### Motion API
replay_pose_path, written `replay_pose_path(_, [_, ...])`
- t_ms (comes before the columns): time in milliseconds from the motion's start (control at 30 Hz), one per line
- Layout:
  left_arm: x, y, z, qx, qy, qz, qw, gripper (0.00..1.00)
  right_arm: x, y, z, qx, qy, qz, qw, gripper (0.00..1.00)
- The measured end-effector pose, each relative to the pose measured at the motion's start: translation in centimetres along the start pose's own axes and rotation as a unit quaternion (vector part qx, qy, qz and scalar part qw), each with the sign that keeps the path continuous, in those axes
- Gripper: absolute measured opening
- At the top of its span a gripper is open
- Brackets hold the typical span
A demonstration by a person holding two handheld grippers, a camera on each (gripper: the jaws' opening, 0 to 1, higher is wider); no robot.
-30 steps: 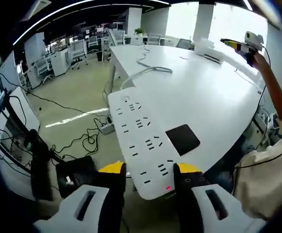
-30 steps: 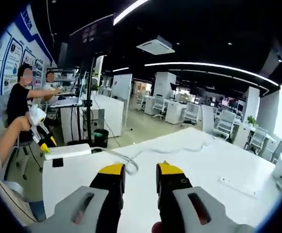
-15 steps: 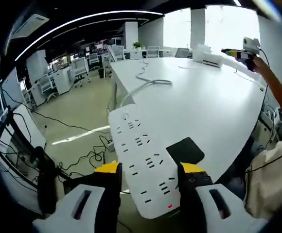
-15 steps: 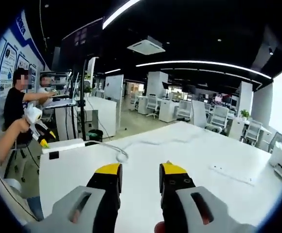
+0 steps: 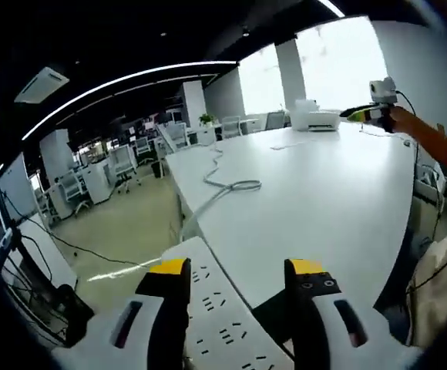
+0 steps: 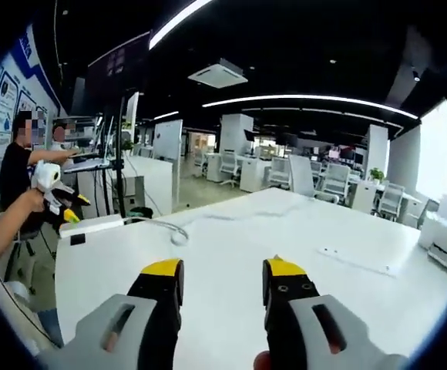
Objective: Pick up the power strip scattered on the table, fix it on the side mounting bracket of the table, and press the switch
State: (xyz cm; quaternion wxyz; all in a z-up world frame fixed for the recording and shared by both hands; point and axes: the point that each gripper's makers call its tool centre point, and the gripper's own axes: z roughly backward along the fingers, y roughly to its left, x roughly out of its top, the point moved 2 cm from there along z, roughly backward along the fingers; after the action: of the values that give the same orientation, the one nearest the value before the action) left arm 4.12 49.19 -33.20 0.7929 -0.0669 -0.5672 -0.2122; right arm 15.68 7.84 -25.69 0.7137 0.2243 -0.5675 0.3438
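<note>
In the left gripper view, the power strip [image 5: 223,324] is cut off by the lower edge and partly covered by the left claw [image 5: 237,271]; its switch end cannot be seen. Whether it is gripped cannot be told. The socket markings are blurred

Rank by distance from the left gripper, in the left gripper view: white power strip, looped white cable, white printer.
1. White power strip, between the left gripper's jaws, at the table edge.
2. Looped white cable, mid-table, ahead.
3. White printer, at the far end.
</note>
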Motion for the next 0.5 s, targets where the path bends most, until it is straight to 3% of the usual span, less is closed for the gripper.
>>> replay_pose_path(200, [3.5,-1.2,-0.5,0.019,-0.084,-0.006,0.9963,0.55,-0.4,-0.6,1.3,-0.009,-0.014,-0.010,0.9998,0.40])
replay_pose_path(333, [5.7,-2.4,-0.8,0.011,-0.137,0.034,0.9899,0.54,-0.9,-1.8,2.3,-0.021,-0.016,-0.005,0.9996,0.42])
replay_pose_path(500, [7.4,-3.3,-0.8,0.022,-0.171,0.039,0.9842,0.54,-1.1,-2.2,3.9,-0.034,-0.032,-0.024,0.9986,0.45])
